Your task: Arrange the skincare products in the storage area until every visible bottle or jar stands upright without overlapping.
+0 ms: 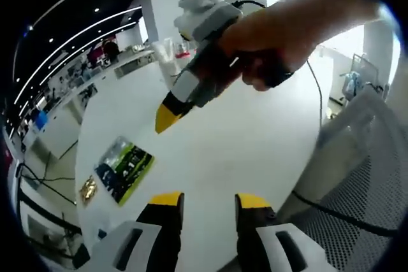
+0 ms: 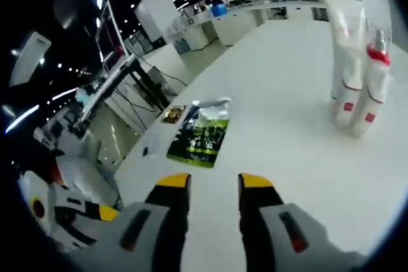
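Two white skincare bottles (image 2: 354,90) with red caps and red labels stand upright on the white tabletop (image 2: 287,157), touching side by side, well ahead and to the right of the right gripper (image 2: 215,186) fingers. Blurred, so can't tell the fine detail.

Green-and-black packet (image 2: 203,133) lies flat on the tabletop just ahead of the right fingers, slightly left of them. Small gold-coloured item (image 2: 173,114) sits just beyond its far left corner. Right fingers released, gap between the yellow tips, nothing in them, hovering above the tabletop.

In the left gripper view the same packet (image 1: 124,170) lies ahead and left of the left gripper (image 1: 210,203) fingers, gold item (image 1: 88,189) further left of it. Left fingers also spread apart, empty. The right gripper (image 1: 167,118) comes in from the upper right, held by a hand (image 1: 274,46), yellow tips pointing down toward the tabletop ahead of the left fingers. A mesh chair (image 1: 363,183) sits to the right of the left fingers, beside the tabletop edge.
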A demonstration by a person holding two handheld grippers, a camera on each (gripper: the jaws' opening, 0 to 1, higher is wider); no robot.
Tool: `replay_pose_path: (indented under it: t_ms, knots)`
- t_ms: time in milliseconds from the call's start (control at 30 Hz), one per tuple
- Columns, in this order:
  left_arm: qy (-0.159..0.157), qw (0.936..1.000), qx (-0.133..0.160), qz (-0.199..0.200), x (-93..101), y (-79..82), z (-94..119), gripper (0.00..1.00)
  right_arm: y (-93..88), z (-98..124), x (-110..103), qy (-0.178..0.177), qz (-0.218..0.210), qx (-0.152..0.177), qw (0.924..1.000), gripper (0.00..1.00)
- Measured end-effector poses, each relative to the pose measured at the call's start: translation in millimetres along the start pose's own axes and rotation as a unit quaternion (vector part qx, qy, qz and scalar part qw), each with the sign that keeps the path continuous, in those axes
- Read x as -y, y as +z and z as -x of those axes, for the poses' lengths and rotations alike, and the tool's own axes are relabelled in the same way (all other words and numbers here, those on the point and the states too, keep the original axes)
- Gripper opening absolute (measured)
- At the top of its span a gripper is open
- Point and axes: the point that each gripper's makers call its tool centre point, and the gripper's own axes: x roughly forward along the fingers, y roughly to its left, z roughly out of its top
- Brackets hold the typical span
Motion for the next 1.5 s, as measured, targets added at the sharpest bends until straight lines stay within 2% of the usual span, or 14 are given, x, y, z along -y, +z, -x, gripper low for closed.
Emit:
replay_pose_path:
  t_ms: [200,333,467,567,667,800,900,1000,1033,1100,1200,1333,1433,1500]
  knots:
    - [-0.014,0.9999,0.009,-0.003,4.7,3.8,-0.6,0.33,-3.6,-31.6,-11.0,0.011,-0.042,-0.035,0.9984,0.3]
    - [-0.019,0.9997,0.012,0.0,5.3,5.5,-0.3,0.32,-8.3,-47.6,-6.6,-0.007,-0.025,-0.062,0.9977,0.3]
    - [-0.023,0.9996,0.015,0.006,4.9,6.7,-0.3,0.32,-5.1,-56.6,-7.9,-0.01,-0.026,-0.066,0.9975,0.3]
    - [-0.022,0.9996,0.019,0.007,3.9,8.1,0.5,0.32,-4.7,-60.8,-1.5,-0.035,-0.003,-0.075,0.9966,0.3]
    - [-0.022,0.9995,0.02,0.011,3.2,8.1,0.7,0.32,-4.6,-67.1,1.2,-0.041,0.007,-0.082,0.9958,0.3]
    - [-0.019,0.9995,0.022,0.009,2.8,8.9,1.4,0.32,-4.4,-73.3,-3.5,-0.038,0.006,-0.083,0.9958,0.25]
    - [-0.017,0.9996,0.022,0.008,2.5,8.8,1.2,0.32,-5.3,-75.6,-2.7,-0.046,0.024,-0.091,0.9945,0.21]
    - [-0.015,0.9996,0.022,0.007,1.3,8.4,1.2,0.31,-10.6,-74.5,4.7,-0.061,0.044,-0.113,0.9907,0.07]
    - [-0.014,0.9997,0.02,0.007,1.0,7.9,1.3,0.31,-7.7,-76.7,2.6,-0.056,0.041,-0.103,0.9923,0.06]
    - [-0.011,0.9997,0.02,0.006,-0.2,7.7,1.6,0.31,-6.6,-78.4,5.9,-0.062,0.035,-0.103,0.9921,0.03]
    - [-0.008,0.9997,0.019,0.009,-1.7,7.3,1.5,0.31,-2.7,-80.1,5.6,-0.058,0.051,-0.102,0.9918,0.01]
    - [-0.006,0.9998,0.019,0.01,-2.6,7.4,1.4,0.31,-1.8,-78.4,3.6,-0.038,0.002,-0.102,0.9941,0.0]
    - [-0.005,0.9997,0.019,0.011,-3.0,7.6,1.3,0.31,7.5,-70.9,2.3,-0.019,-0.052,-0.073,0.9958,0.0]
    - [-0.006,0.9997,0.02,0.011,-2.7,8.1,1.2,0.31,11.6,-65.1,2.3,-0.011,-0.072,-0.059,0.9956,0.0]
